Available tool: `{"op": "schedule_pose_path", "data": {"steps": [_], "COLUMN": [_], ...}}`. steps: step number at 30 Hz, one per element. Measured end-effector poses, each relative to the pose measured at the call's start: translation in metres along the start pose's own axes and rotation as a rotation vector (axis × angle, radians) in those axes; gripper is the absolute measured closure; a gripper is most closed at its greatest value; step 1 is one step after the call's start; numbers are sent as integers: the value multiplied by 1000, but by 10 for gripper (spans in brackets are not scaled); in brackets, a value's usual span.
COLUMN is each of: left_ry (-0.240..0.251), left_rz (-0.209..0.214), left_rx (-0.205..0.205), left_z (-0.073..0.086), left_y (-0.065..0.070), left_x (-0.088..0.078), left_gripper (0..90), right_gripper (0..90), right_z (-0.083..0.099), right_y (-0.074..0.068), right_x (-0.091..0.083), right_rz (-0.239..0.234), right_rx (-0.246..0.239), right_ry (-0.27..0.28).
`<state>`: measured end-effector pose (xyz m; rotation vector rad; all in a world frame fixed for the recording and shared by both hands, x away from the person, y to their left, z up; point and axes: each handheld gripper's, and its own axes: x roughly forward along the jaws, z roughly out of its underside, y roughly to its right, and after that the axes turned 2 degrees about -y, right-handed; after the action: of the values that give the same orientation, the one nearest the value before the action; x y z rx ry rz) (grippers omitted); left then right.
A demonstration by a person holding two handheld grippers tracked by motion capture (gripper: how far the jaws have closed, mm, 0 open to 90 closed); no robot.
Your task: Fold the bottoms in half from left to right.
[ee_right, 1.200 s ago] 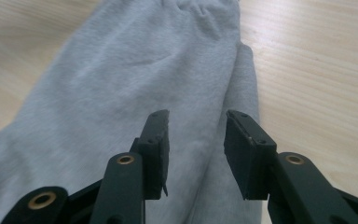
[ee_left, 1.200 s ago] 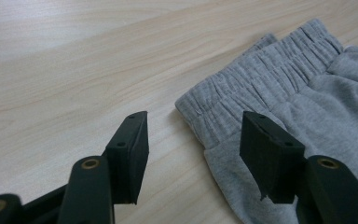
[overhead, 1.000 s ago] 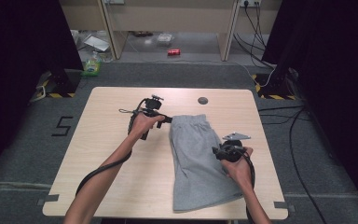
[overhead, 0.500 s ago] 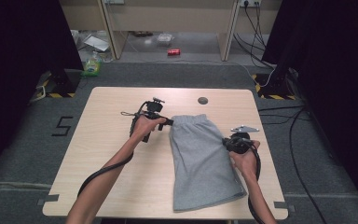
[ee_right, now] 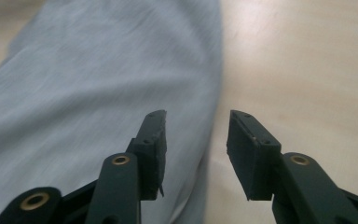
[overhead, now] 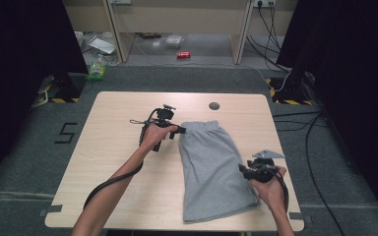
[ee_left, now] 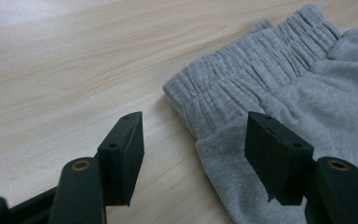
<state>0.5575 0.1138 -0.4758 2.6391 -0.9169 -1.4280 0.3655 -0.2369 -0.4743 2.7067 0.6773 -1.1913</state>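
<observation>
Pale wooden table top [overhead: 123,147] is showing a smooth, faintly glossy grain finish. Grey cloth shorts [overhead: 211,167] are looking soft and matt, fleecy knit, with a ribbed, gathered elastic waistband [ee_left: 256,70]. Left gripper's black jaws, seen in the left gripper view, are looking like matt plastic with brass-coloured metal rivets [ee_left: 81,165]; right gripper's are looking the same.

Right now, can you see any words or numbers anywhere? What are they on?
"5": a dark numeral on the grey floor left of the table.
The red can and green bottle on the floor beyond: labels too small to read.
The grey shorts: no writing seen.
</observation>
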Motion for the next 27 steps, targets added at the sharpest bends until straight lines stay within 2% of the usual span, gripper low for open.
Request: {"op": "schedule_pose_path", "data": {"steps": [4,8,10,13,15,18,20,23,25,27], "left_ry": [-5,-8,-7,-6,-6,-5,-4,-1,-2,-3], "left_rz": [-11,-4,-1,3,5,6,5,5,11,11], "left_rx": [-9,-3,-4,-4,-3,-1,-5,-15,-14,-13], "left_z": [0,0,0,0,0,1,1,1,1,1], "left_y": [-2,0,1,1,2,1,0,-1,0,0], "left_x": [2,3,3,4,4,2,2,3,4,5], "left_gripper": [367,366,365,365,366,365,365,364,364,364], "right_gripper": [566,581,658,818,868,876,877,863,810,756], "right_z": [30,48,54,53,52,51,54,63,63,58], "right_y": [-11,-13,-14,-16,-16,-8,-2,1,1,-1], "right_x": [-21,-26,-24,-25,-28,-39,-43,-32,-28,-34], "right_rz": [-22,-12,-22,-28,-17,17,31,14,17,46], "right_rx": [12,23,29,-19,-44,-49,-35,-20,-22,-18], "right_ry": [-1,-31,-43,-40,-38,-20,-12,-62,-80,-46]}}
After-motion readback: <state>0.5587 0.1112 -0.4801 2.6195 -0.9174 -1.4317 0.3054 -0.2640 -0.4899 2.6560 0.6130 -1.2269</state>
